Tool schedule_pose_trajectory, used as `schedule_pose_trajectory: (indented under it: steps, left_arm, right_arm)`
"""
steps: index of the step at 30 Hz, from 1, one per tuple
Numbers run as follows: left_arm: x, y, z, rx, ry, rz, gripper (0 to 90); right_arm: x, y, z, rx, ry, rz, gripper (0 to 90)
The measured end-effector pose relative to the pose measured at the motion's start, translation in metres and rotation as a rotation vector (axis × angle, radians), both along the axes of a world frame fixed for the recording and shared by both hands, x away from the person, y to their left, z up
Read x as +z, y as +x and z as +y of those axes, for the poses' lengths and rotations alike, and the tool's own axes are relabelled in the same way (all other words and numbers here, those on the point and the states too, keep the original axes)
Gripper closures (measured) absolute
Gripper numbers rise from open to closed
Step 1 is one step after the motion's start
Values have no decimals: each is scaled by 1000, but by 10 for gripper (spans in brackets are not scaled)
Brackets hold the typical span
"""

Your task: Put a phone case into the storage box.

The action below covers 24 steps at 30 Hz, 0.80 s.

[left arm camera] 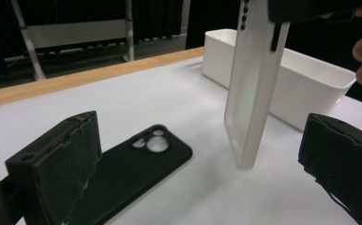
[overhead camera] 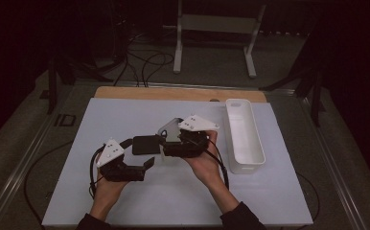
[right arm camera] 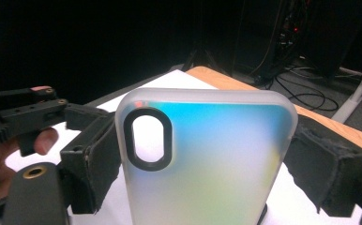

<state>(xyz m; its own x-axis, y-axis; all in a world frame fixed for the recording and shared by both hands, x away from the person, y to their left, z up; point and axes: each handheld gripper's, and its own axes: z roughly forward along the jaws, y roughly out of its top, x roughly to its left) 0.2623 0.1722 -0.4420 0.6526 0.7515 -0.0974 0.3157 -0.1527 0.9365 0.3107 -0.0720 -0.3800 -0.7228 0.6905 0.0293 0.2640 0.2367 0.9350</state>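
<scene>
Right now the right gripper [overhead camera: 166, 143] is holding a frosted see-through phone case [right arm camera: 207, 159]. Its two black jaws press on the case's two long sides, as the right gripper view shows. The case has a dark ring around its camera hole, and soft blue and green colours shine on it. In the left gripper view the case [left arm camera: 252, 89] stands almost upright, a little tilted. Its bottom corner is low over the white worktop [left arm camera: 169, 98], but I cannot tell if it touches.

A black phone case [left arm camera: 132, 173] lies flat on the worktop, with its camera holes facing up. In the high view it [overhead camera: 145, 144] sits just to the left of the right gripper, between the two grippers.

The left gripper [overhead camera: 147, 165] is wide open and holds nothing. It is low, near the front of the black case, and its jaws point toward the right gripper. In its own view one jaw is beside the black case and the other is far off to the right.

A long white bin [overhead camera: 243, 136] stands on the right side of the worktop, just past the right hand [overhead camera: 204, 160].
</scene>
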Motion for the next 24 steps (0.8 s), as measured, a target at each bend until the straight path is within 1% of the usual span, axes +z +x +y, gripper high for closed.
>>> schedule_pose_trajectory:
  steps: [3,5,7,9,11,14,16,18,20,24]
  left_arm:
    - [-5,-5,7,6,2,-11,0]
    - [-7,-9,11,-2,7,-21,0]
    - [-10,-13,15,-21,18,-28,0]
    - [-14,-19,20,-23,44,-35,0]
    - [-17,-22,25,-26,44,-35,0]
    - [-22,-28,35,-19,51,-44,0]
    - [-25,-32,41,-13,66,-52,0]
    - [-29,-35,47,3,83,-50,0]
    - [-32,-37,52,20,99,-58,0]
    - [-37,-38,58,35,101,-66,0]
  right_arm:
    - [0,0,-1,-3,-1,-1,167]
    - [0,0,-1,-4,-3,-3,167]
    - [1,0,-1,-6,-5,-5,167]
    - [1,1,-2,-7,-4,-6,168]
    - [0,1,-3,-10,-6,-2,167]
    - [-1,3,-5,-13,-7,5,168]
    - [-2,5,-6,-16,-1,12,168]
    - [-2,6,-7,-19,2,18,168]
    - [-3,8,-8,-21,4,25,167]
    - [-3,9,-10,-34,3,21,167]
